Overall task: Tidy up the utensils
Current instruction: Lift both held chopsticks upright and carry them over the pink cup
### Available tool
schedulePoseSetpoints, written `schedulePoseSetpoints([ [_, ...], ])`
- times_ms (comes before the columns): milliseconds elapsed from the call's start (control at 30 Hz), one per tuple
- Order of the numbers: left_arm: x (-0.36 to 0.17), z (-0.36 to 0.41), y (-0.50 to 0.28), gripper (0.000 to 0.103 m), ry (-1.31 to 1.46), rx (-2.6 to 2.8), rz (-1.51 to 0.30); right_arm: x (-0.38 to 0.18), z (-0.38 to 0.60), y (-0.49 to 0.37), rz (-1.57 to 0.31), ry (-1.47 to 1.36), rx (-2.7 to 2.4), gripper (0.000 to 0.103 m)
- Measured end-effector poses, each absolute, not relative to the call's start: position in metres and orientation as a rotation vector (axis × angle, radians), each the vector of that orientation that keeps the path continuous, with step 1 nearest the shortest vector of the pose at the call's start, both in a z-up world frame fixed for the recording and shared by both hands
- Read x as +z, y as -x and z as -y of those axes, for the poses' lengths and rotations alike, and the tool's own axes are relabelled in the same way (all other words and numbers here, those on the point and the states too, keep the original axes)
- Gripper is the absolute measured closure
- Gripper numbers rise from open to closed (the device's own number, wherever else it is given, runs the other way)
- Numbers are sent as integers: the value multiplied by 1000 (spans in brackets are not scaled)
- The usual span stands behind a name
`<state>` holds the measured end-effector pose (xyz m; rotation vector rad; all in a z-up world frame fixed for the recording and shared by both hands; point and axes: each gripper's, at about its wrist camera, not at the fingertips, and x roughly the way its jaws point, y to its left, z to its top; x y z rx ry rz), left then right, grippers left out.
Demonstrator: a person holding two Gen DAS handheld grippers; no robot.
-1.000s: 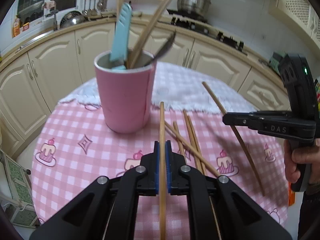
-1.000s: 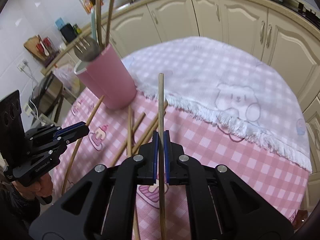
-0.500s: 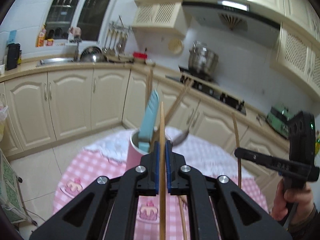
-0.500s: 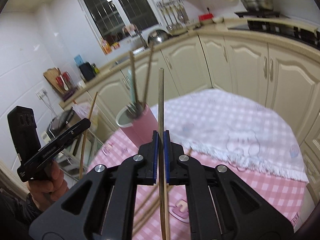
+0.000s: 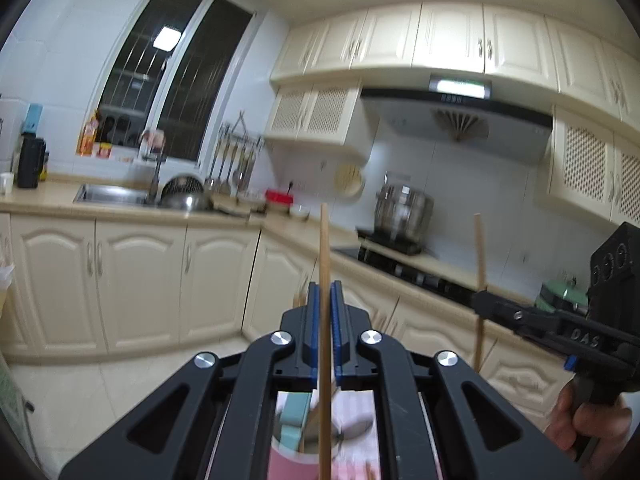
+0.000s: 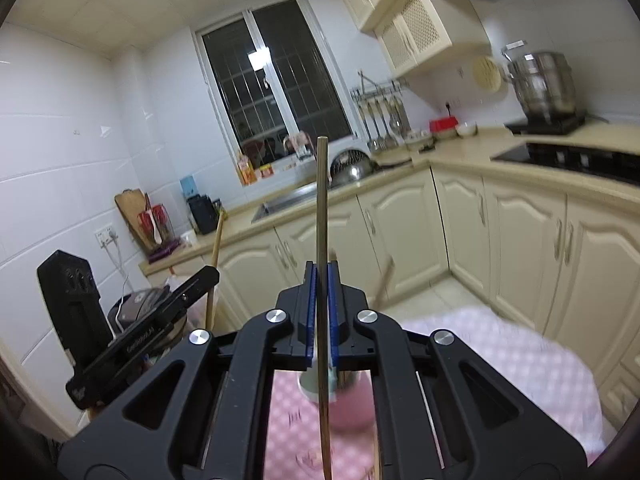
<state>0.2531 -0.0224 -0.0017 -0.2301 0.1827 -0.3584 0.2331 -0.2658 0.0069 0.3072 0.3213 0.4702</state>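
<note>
Chopsticks are what this moment turns on: each hand-held gripper pinches one between its blue pads. In the left wrist view, the left hand-held gripper (image 5: 325,332) is pressed together on a wooden chopstick (image 5: 323,264) that stands nearly upright, its long axis running up and down through the jaws, one end high above them and the other reaching down toward the pink cup (image 5: 296,462). That cup sits below and just ahead of the fingers, seen through the gap in the gripper frame, with a light blue utensil (image 5: 296,412) and what seems to be a metal spoon already in it, though blur makes the contents hard to read. In the right wrist view, the right hand-held gripper (image 6: 321,312) is likewise clamped on a second chopstick (image 6: 322,200), also upright, and the same pink cup (image 6: 352,408) lies under its jaws on the pink checked cloth (image 6: 520,364) covering the bench. Each view shows the other gripper off to the side, holding its stick upright too. Both lower tips appear close above the cup's mouth, and neither hand looks clearly nearer. The coming move probably calls for lowering each stick straight down along its own axis into the cup.
</note>
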Motion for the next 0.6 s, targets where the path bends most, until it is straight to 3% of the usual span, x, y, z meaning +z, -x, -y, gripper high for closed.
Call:
schedulePoseSetpoints([
  [267,29,30,-293,98,244,-356,-51,41,242,-276,-225,-295,466,97],
  [600,-4,43,-338,98,249,-349,-67,16,225,-313,-251,-296,458,97],
])
